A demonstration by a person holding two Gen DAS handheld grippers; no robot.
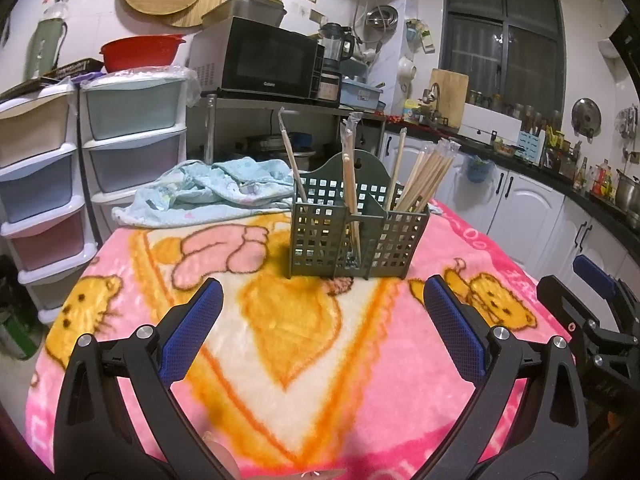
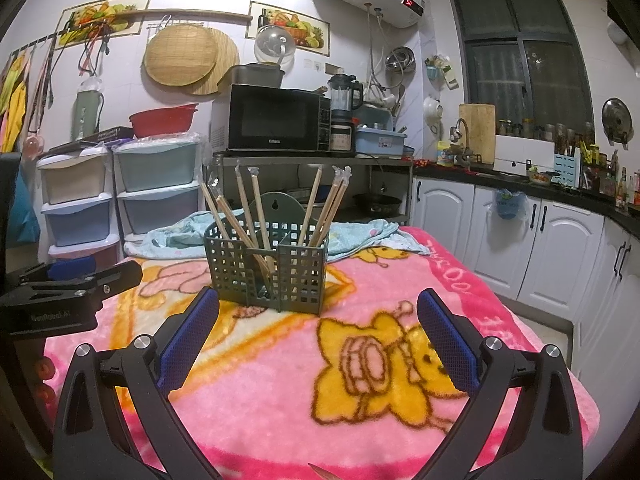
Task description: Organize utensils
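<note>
Fleecy pink blanket (image 1: pixel 360 400), gridded plastic caddy (image 1: pixel 356 240), seemingly wooden chopsticks (image 1: pixel 424 176)

A pink blanket (image 1: pixel 360 360) with yellow cartoon bears and cream patches covers the table. The grid-walled utensil caddy (image 1: pixel 356 232) at centre frame is dull green, its chopsticks (image 1: pixel 420 180) pale wood. A light blue cloth (image 1: pixel 208 188) lies behind. The fingers (image 2: pixel 448 340) carry blue textured pads on black frames.

Right tool (image 2: pixel 318 308) spread wide, empty; chopsticks (image 2: pixel 256 216), seemingly wrapped, in caddy (image 2: pixel 266 268).
</note>
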